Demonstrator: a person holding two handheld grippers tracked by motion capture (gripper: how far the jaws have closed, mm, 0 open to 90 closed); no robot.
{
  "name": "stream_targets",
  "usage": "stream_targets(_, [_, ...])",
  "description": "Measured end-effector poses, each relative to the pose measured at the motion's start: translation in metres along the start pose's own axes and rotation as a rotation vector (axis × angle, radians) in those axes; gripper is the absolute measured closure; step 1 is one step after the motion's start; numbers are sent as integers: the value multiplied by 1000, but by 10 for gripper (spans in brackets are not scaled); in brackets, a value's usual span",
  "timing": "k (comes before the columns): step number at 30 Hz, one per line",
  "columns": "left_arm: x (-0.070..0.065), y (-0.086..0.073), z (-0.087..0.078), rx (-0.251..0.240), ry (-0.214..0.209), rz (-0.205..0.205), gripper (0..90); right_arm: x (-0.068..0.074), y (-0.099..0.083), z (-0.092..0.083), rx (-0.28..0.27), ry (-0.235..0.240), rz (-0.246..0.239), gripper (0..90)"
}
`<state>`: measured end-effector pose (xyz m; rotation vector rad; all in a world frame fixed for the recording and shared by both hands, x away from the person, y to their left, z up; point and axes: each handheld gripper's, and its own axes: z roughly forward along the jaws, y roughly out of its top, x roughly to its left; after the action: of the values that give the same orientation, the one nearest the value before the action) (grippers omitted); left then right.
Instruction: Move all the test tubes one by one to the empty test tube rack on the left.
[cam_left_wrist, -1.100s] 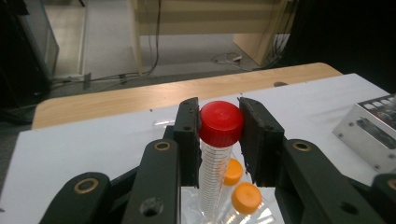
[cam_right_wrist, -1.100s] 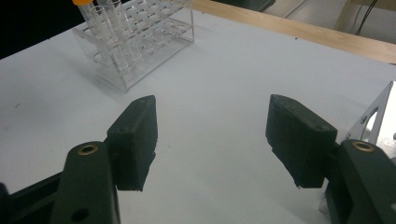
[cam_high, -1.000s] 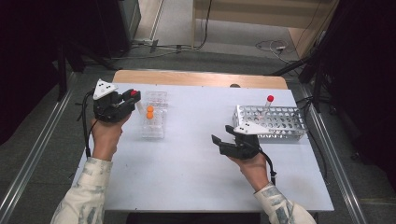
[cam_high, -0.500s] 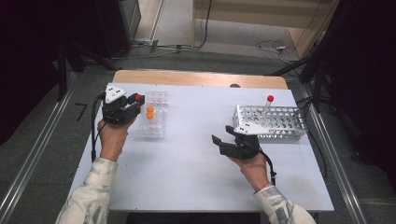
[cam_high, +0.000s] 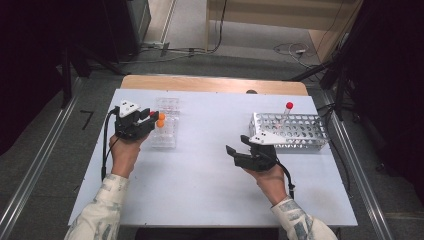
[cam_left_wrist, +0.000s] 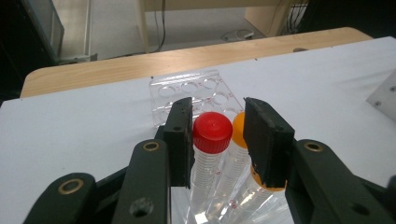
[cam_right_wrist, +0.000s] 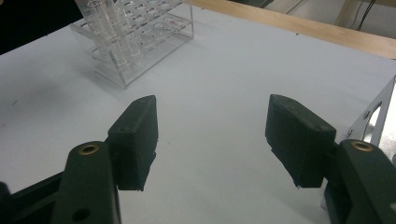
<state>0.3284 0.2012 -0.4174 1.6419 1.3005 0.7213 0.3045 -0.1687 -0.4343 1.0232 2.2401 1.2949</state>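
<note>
The high view looks forward and down from above the person's side, far enough back to take in the whole white table (cam_high: 200, 185), its wooden far edge and the floor beyond. The left gripper view sits close behind its own jaws near the table's left edge, facing the far edge over a clear rack (cam_left_wrist: 196, 93) that the high view (cam_high: 165, 127) shows too. The right gripper view rides low near the right edge, facing across the table toward the far left corner, and shares that rack (cam_right_wrist: 135, 37) and the table's bare middle.
</note>
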Motion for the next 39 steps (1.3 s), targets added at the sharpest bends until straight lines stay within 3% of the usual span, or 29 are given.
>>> stream_targets(5, [1,1,-4,-9,-2,-28,565,-3,0,-2,-6,-10,3,334])
stream_targets(10, [0,2,-12,-15,-31,-95,338,-11,2,-7,-18,-39,9,336])
stream_targets(15, [-3,1,-22,-8,-27,-89,199,-28,5,-15,-38,-103,24,337])
stream_targets(27, [-4,-3,-32,-10,-35,-82,197,-95,-2,-31,-50,-320,114,355])
stream_targets(36, [-1,-1,-36,-33,-31,-92,198,-130,-1,-18,-19,-442,153,375])
stream_targets(39, [-1,-1,-36,-32,-29,-90,198,-141,-2,-14,-36,-471,188,426])
